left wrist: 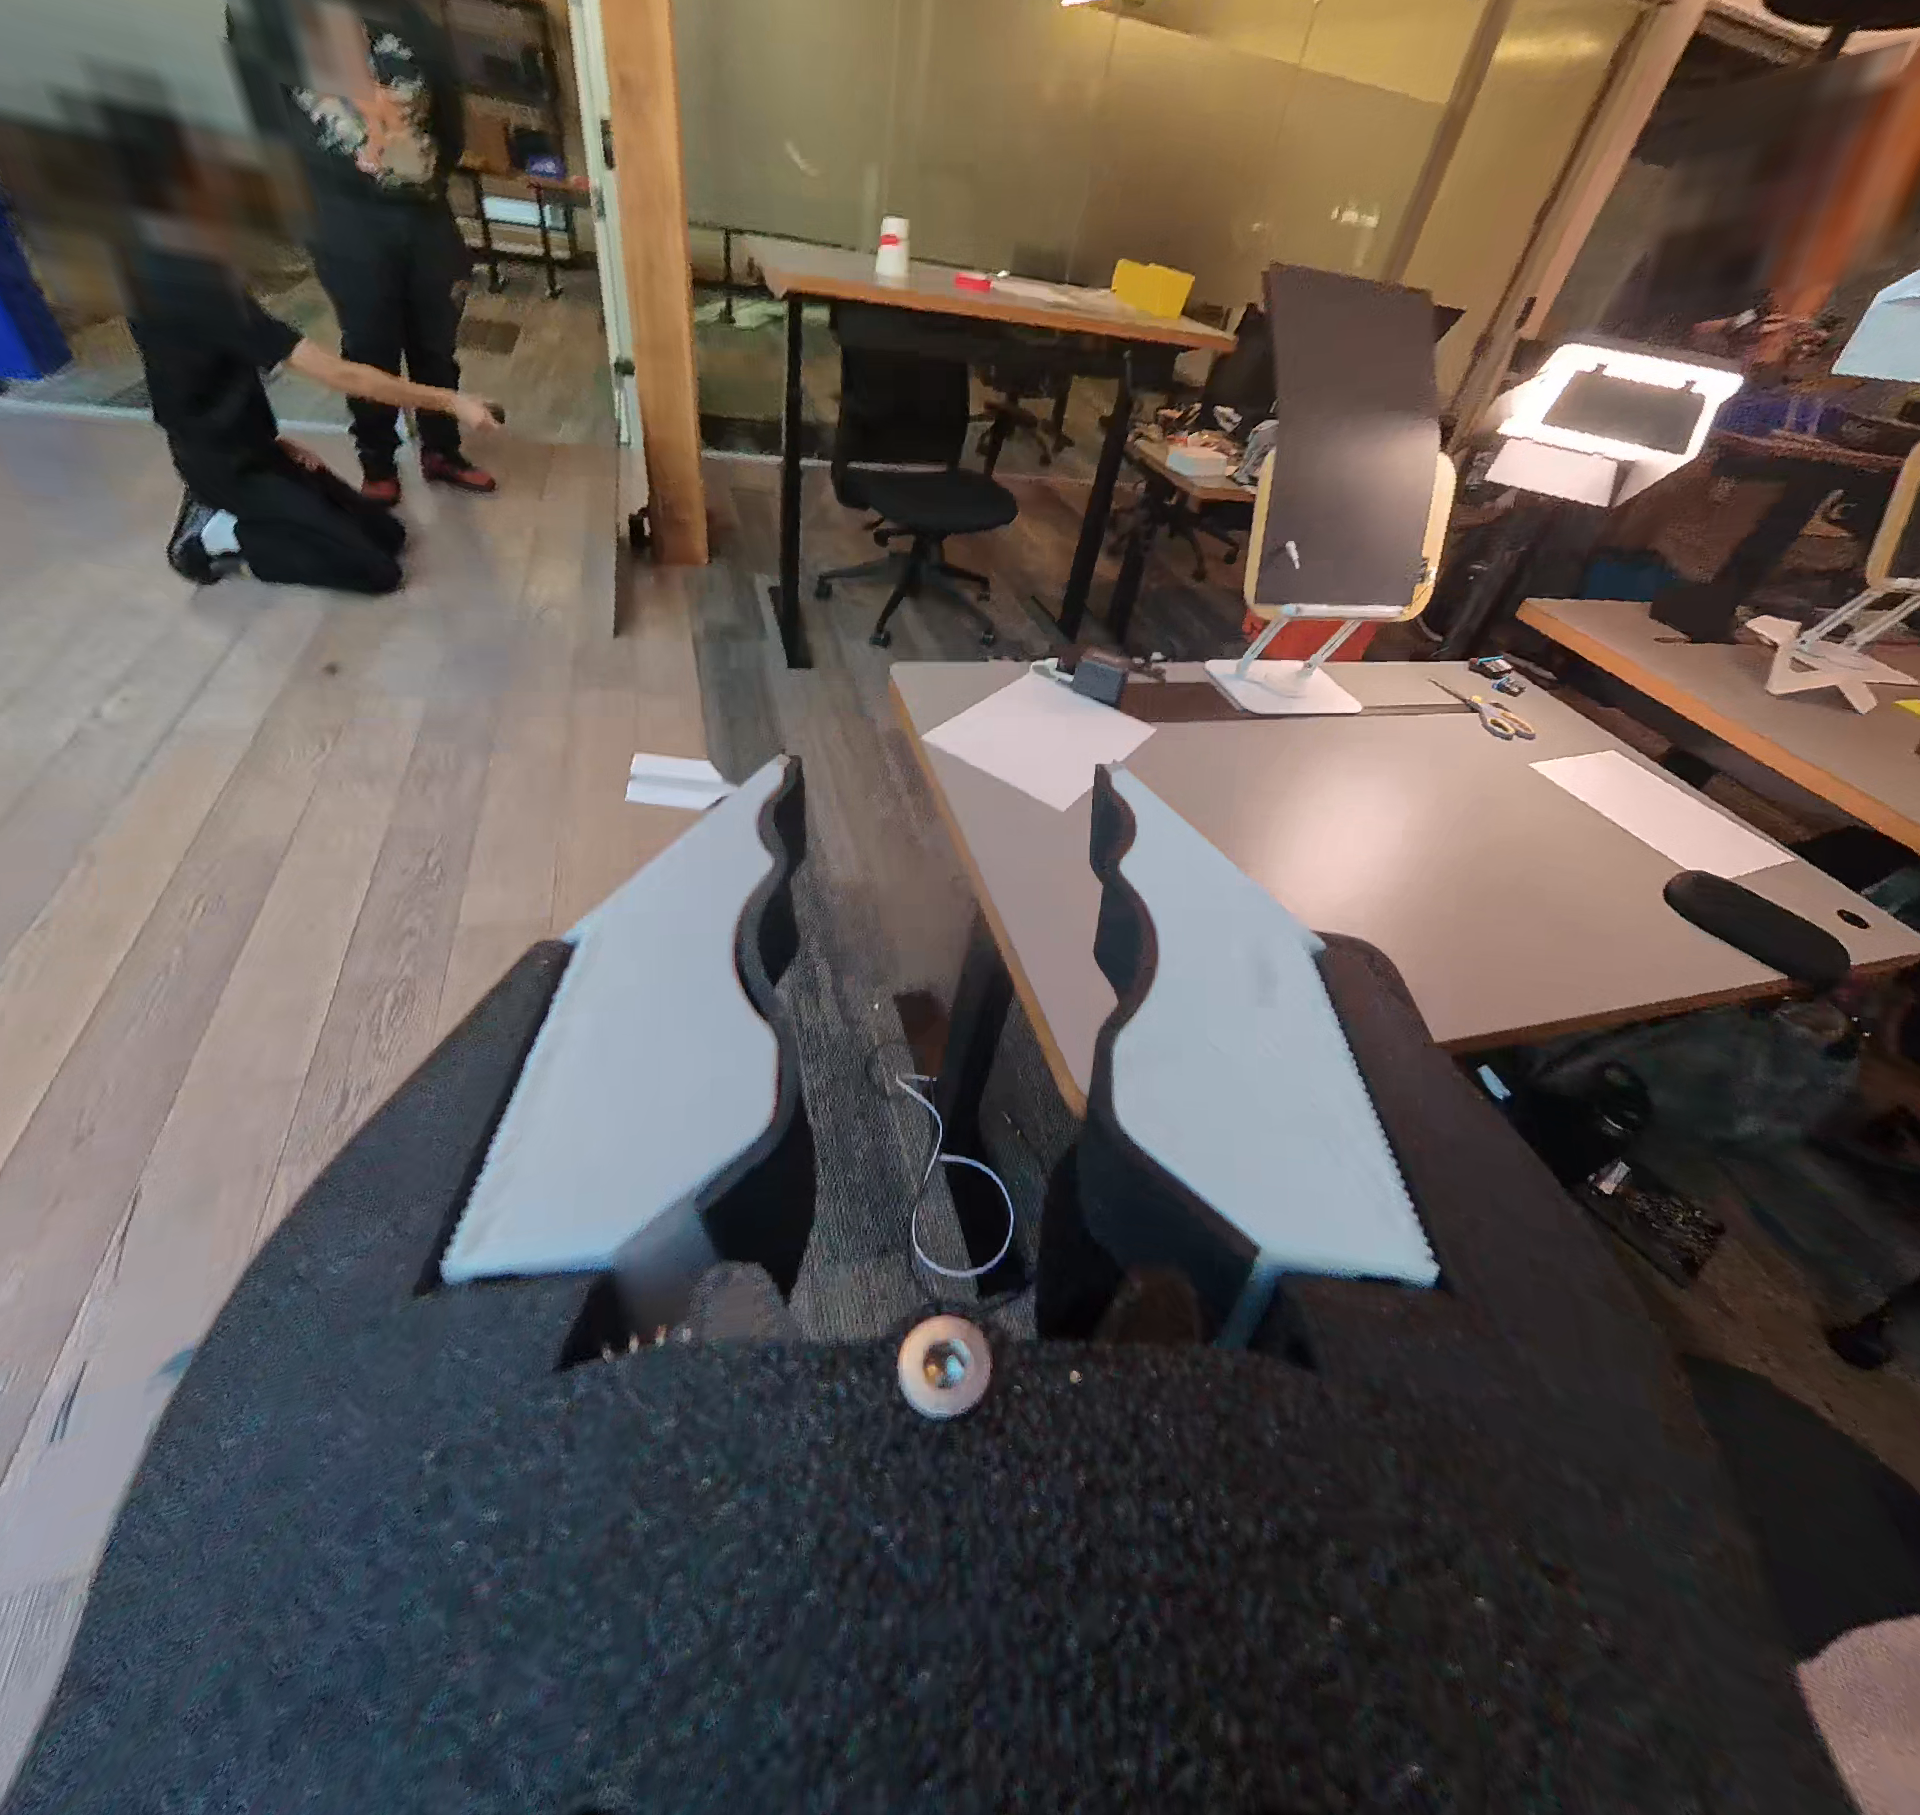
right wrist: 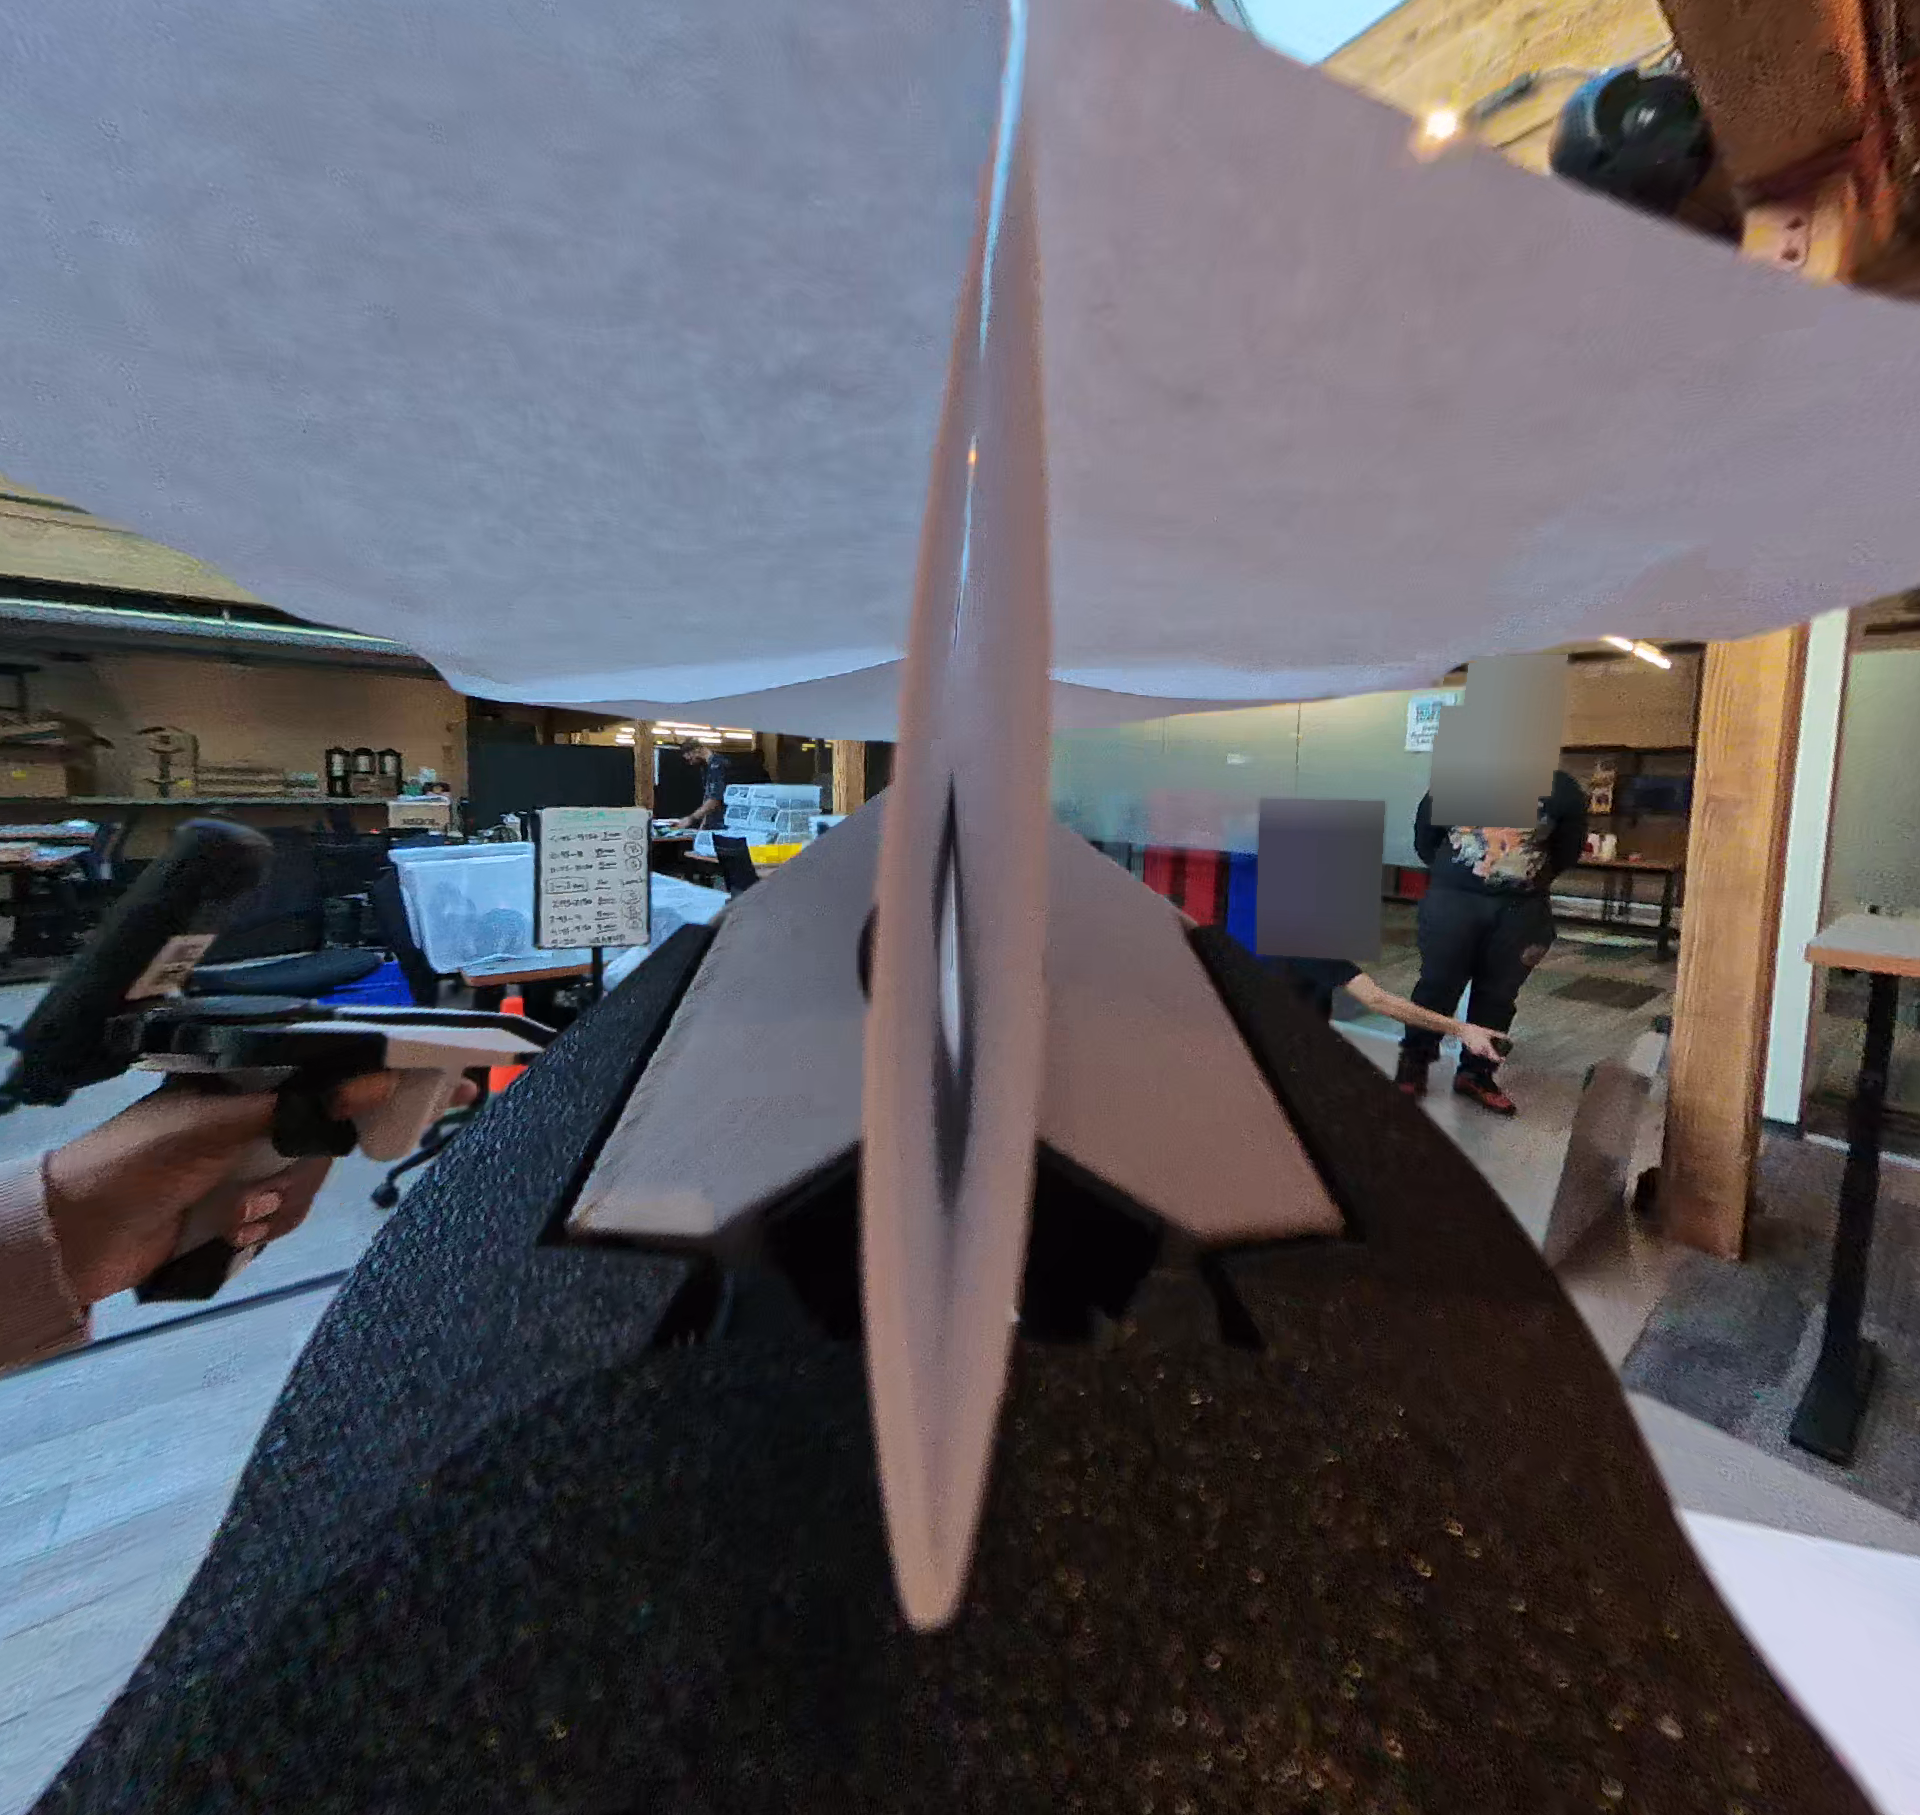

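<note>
While the right gripper (right wrist: 951,986) has its fingers clenched on the folded keel of a white paper airplane (right wrist: 956,622), the wings spread flat to either side above the fingers and fill the upper half of the right wrist view. Paper like this looks very light and limp: the wings bow slightly, the keel is a thin doubled fold, and a hard squeeze or a twist would likely crease it. The keel, where the layers are stacked, is the sensible place to hold it, and that is where it is pinched, close to the gripper body.

To the left in that view, the left gripper (right wrist: 457,1043) is carried by a hand (right wrist: 177,1183) and sits well apart from the plane. In its own view the left gripper (left wrist: 940,934) has its fingers released with a wide gap and nothing between them, above carpet and the corner of a grey tabletop (left wrist: 1351,892). White paper sheets (left wrist: 1039,742) lie on that tabletop, with scissors (left wrist: 1496,711) farther back. Another folded paper (left wrist: 675,778) lies on the wooden floor. Beyond, two people (left wrist: 312,363) are near a wooden post.
</note>
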